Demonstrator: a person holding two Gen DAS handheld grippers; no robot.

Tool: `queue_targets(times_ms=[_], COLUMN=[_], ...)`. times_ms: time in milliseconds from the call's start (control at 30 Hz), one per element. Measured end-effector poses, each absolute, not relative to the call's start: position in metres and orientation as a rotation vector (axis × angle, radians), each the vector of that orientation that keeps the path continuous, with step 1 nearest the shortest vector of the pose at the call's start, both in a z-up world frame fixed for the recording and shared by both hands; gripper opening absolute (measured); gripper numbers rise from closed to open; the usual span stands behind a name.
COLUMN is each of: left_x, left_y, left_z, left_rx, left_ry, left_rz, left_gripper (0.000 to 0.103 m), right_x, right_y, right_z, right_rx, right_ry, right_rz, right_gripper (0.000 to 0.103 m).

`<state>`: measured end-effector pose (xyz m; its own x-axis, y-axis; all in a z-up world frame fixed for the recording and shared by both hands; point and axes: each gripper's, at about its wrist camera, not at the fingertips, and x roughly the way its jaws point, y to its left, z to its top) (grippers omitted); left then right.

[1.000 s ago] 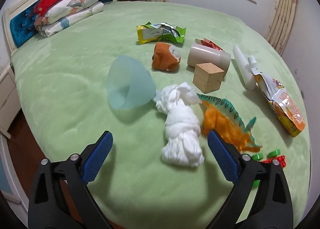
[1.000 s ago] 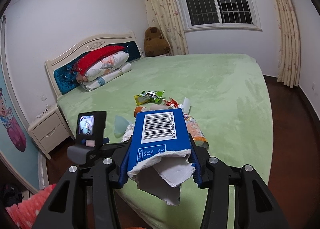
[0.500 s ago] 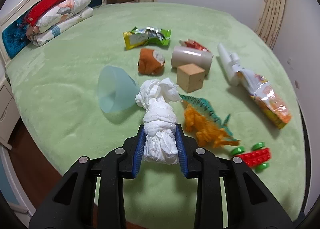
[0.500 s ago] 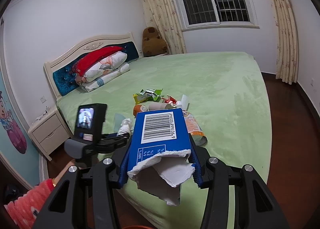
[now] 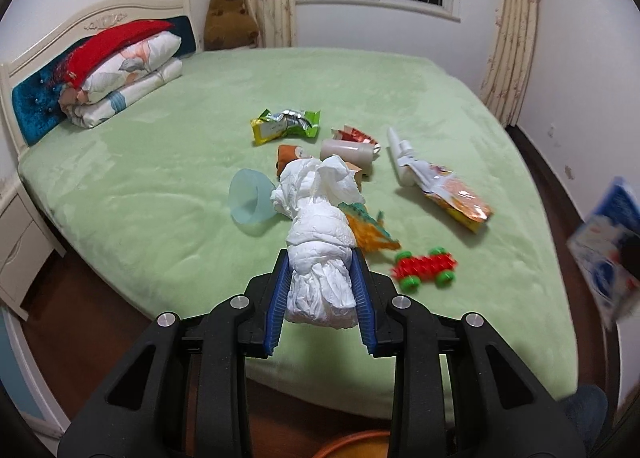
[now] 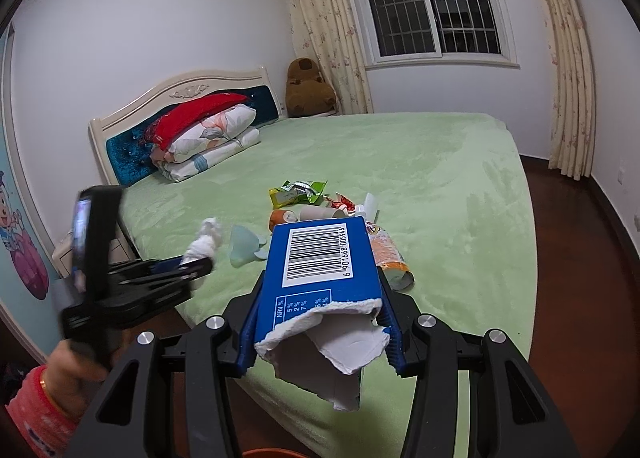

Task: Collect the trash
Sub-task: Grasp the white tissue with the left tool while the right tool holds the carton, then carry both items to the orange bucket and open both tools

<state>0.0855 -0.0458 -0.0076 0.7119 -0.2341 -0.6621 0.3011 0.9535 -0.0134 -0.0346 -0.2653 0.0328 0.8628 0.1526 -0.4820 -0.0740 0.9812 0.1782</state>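
The left gripper [image 5: 322,290] is clamped on the crumpled white tissue wad [image 5: 318,234], which hangs clear above the green plush bedspread [image 5: 160,185]; the right gripper [image 6: 318,322] grips a torn blue cardboard carton [image 6: 322,258]. Judging by the orange rim [image 5: 356,438] below, carry the wad over it before loosening, keeping pressure so the loose tissue cannot slip.

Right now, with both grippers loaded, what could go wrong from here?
The left gripper pinches only the lower end of the wadded tissue; its loose top could unravel or slip out. The torn blue box in the right gripper has ragged cardboard hanging below that might tear away.
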Motion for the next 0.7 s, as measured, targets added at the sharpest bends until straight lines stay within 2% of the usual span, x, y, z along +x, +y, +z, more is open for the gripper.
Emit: queue_targets(times_ms=[300, 500, 700], left_x=[0.017, -0.015, -0.033], left_y=[-0.023, -0.01, -0.003], left_z=[-0.01, -0.049, -0.117], left_rx=[0.11, 0.118, 0.095], left_ry=[0.699, 0.798, 1.006], left_rz=[-0.359, -0.407, -0.44], left_gripper=[0.03, 0.03, 0.03], right_x=[-0.066, -0.084, -0.094], right_y=[-0.245, -0.223, -0.211], right_z=[0.009, -0.026, -0.073], right_rx=[0.075, 0.018, 0.039], right_ry=[0.599, 0.706, 0.848], right_rz=[0.185, 0.236, 0.28], right_gripper=[0.049, 0.048, 0.048])
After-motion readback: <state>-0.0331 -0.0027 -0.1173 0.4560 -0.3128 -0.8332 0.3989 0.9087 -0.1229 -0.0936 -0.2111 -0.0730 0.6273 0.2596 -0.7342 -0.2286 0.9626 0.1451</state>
